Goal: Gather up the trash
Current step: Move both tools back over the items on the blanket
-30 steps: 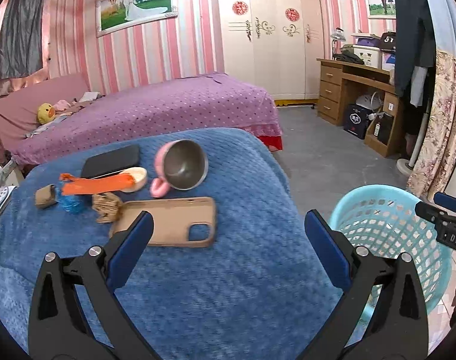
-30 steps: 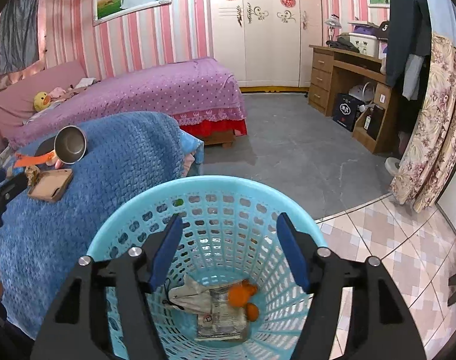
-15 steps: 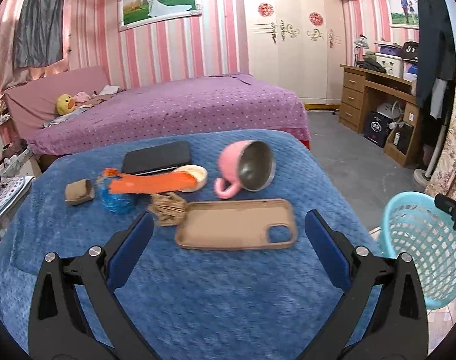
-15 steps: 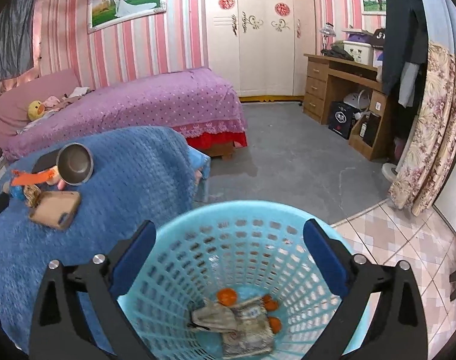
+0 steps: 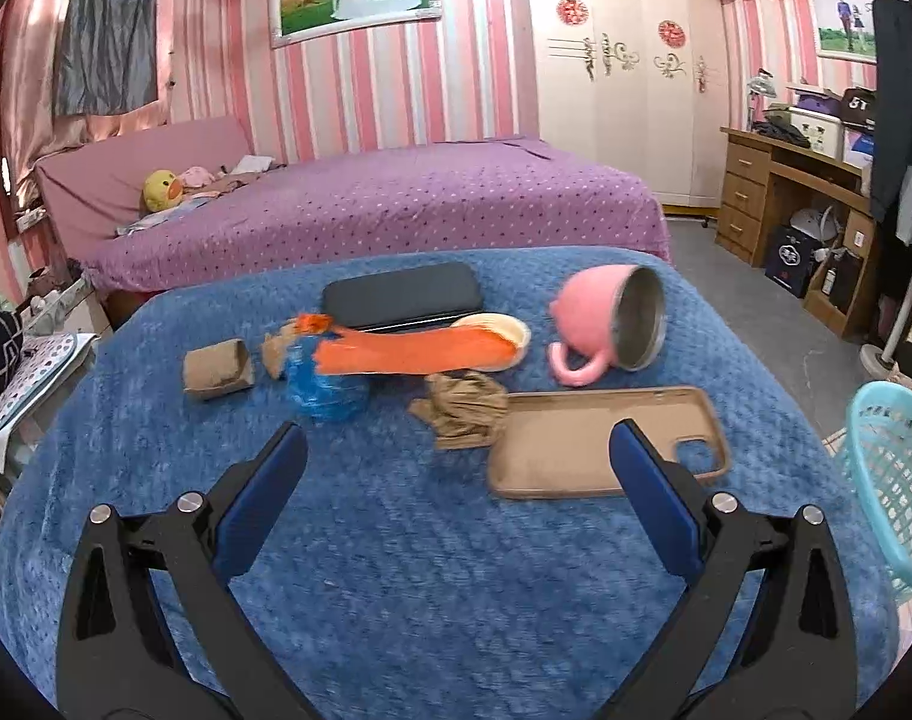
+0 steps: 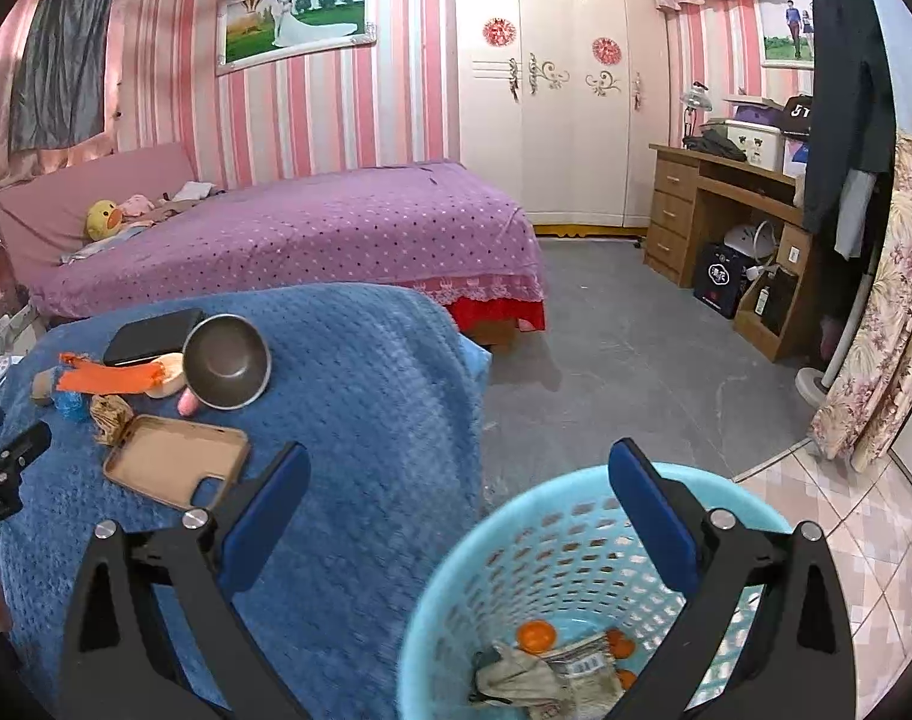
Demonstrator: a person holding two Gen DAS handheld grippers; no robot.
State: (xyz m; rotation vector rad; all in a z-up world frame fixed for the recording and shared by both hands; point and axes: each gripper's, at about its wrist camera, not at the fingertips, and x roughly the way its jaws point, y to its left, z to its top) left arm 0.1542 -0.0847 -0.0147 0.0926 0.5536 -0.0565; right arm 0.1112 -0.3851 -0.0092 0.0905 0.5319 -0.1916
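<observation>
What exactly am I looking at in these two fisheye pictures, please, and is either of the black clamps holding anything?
No robot here: a person carries one hand-held gripper in each hand, with a camera on each looking along its blue-padded fingers. The left view shows the left hand-held gripper open and empty over the blue blanket. On it lie a brown crumpled paper, a blue wrapper, an orange strip, a small cardboard piece, a tipped pink mug, a tan phone case and a black case. The right view shows the right hand-held gripper, also open and empty, above the light-blue basket with trash inside.
</observation>
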